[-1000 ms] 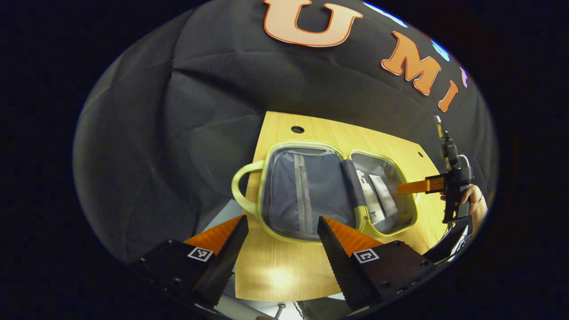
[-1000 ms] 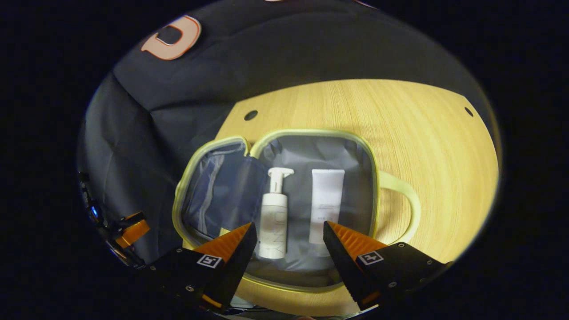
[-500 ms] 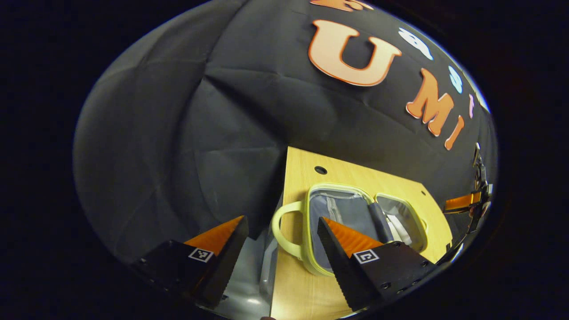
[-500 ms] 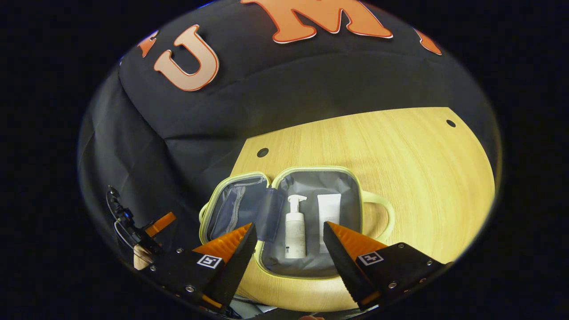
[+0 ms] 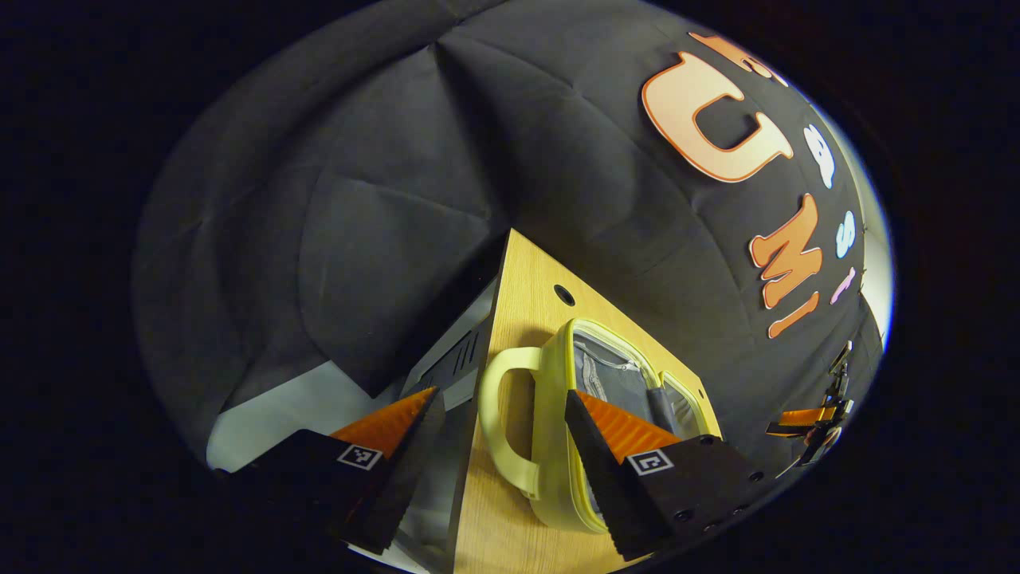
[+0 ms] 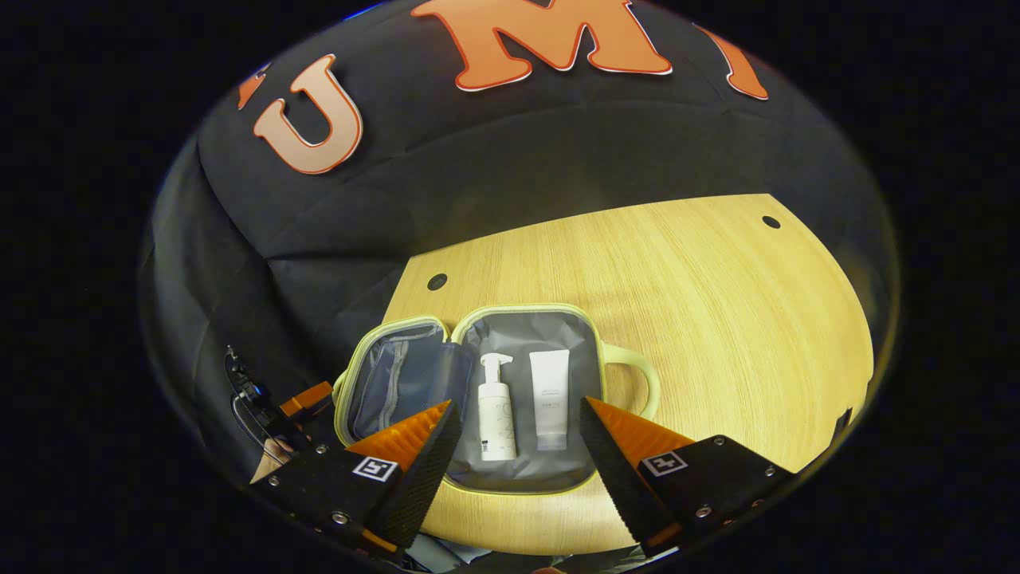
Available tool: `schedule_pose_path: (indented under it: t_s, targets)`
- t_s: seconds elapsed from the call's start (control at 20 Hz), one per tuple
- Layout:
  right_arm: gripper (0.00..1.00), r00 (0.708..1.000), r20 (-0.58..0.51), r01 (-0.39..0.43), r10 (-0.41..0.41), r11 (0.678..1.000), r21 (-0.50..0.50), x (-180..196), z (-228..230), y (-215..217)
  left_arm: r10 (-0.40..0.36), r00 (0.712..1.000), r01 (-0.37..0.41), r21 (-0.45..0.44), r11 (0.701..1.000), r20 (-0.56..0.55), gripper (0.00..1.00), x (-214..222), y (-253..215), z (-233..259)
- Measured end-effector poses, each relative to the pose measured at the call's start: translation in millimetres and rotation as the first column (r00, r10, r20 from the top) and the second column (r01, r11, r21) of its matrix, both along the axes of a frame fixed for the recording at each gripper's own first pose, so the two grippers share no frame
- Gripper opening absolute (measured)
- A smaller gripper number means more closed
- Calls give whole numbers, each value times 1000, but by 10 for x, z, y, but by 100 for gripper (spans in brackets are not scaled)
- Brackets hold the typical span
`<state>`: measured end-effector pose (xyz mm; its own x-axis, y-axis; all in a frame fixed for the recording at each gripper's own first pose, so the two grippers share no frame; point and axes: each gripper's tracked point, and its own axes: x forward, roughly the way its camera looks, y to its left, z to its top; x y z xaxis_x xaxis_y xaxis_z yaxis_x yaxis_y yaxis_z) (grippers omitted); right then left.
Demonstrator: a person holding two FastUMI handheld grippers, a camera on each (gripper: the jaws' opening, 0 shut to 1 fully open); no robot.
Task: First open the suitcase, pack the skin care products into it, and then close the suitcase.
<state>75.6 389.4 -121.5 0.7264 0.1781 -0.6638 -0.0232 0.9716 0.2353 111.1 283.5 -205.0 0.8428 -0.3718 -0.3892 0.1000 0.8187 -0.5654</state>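
With the suitcase (image 6: 470, 399) lying open by the table's (image 6: 717, 303) left edge, bottle (image 6: 496, 414) and tube (image 6: 549, 395) inside, you've both grippers (image 5: 498, 470) (image 6: 518, 470) wide and empty; that soft lid (image 6: 398, 391) looks floppy, so grab its rim.

Print on the pump bottle (image 6: 497, 420) and the tube (image 6: 550, 397) is too small to read.
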Motion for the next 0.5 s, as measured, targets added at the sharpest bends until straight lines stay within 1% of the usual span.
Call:
schedule_pose_path:
  t_s: [0.05, 0.1, 0.15, 0.25, 0.3, 0.35, 0.4, 0.45, 0.5]
  targets:
    - [96, 1000, -8, 1, -1, 1000, -5, -13, -23, -10, -3, 1000, 3, 5, 1000, -10, 93, 58, -23, -53]
    - [96, 1000, -13, 2, -2, 1000, -9, -16, -39, -25, -10, 1000, 10, 8, 1000, -20, 94, 113, -48, -96]
    - [95, 1000, -17, 4, -4, 1000, -13, -21, -45, -48, -16, 1000, 16, 7, 1000, -27, 79, 153, -80, -159]
    - [96, 1000, -24, 11, -12, 1000, -13, -32, -55, -88, -29, 999, 29, -8, 1000, -36, 78, 200, -134, -187]
    - [96, 999, -26, 18, -18, 1000, -12, -37, -55, -115, 1, 998, 0, 12, 1000, -55, 59, 244, -92, -262]
    - [96, 999, -28, 22, -23, 1000, -10, -38, -67, -136, -6, 997, 7, 14, 1000, -75, 40, 186, -73, -280]
    - [96, 999, -27, 24, -24, 1000, -8, -38, -68, -148, -7, 998, 8, 13, 1000, -65, 20, 226, -62, -278]
    - [96, 999, -30, 26, -27, 1000, -7, -48, -75, -163, 19, 998, -19, -4, 1000, -62, 20, 233, -58, -230]
    - [96, 999, -32, 27, -27, 1000, -4, -55, -77, -175, 26, 997, -26, -2, 1000, -70, 12, 220, -97, -201]
